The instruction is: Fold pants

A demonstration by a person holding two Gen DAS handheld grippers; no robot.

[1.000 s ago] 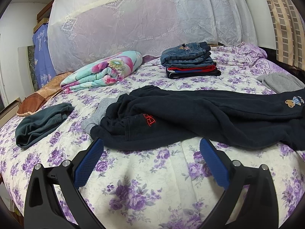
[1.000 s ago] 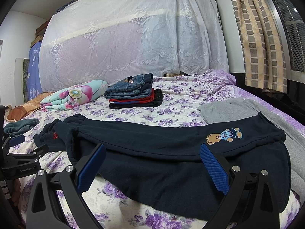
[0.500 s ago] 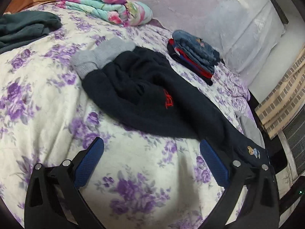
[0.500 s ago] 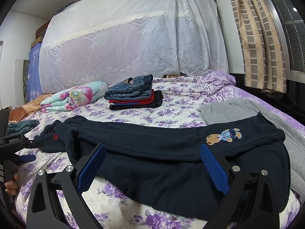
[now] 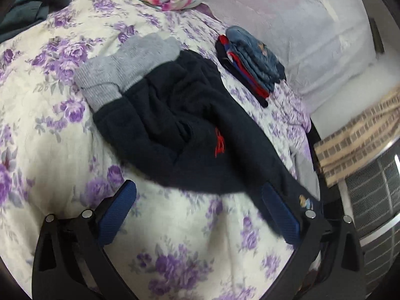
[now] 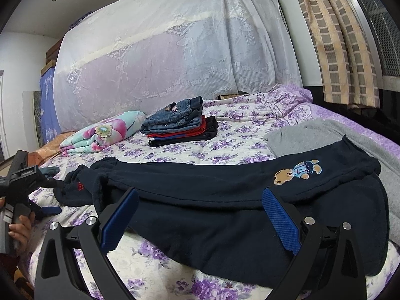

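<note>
Pants (image 6: pixel 225 212) lie unfolded on the bed (image 6: pixel 237 150), long axis running left to right across me. My right gripper (image 6: pixel 200 221) hangs spread over the waist end, closest; my left gripper (image 5: pixel 200 217), also spread and empty, hovers just short of the leg end.

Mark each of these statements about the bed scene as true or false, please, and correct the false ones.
1. The dark navy pants lie spread out on the bed. True.
2. The left gripper is shut on a pant leg. False: its jaws stand open over the floral bedspread, holding nothing.
3. A teddy bear patch is on the pants. True.
4. The stack of folded clothes has a red garment on top. False: blue jeans are on top; the red one lies below.
5. The right gripper is open, its jaws apart in front of the pants. True.
6. The rolled floral blanket lies on the pants. False: it lies apart, farther back.
</note>
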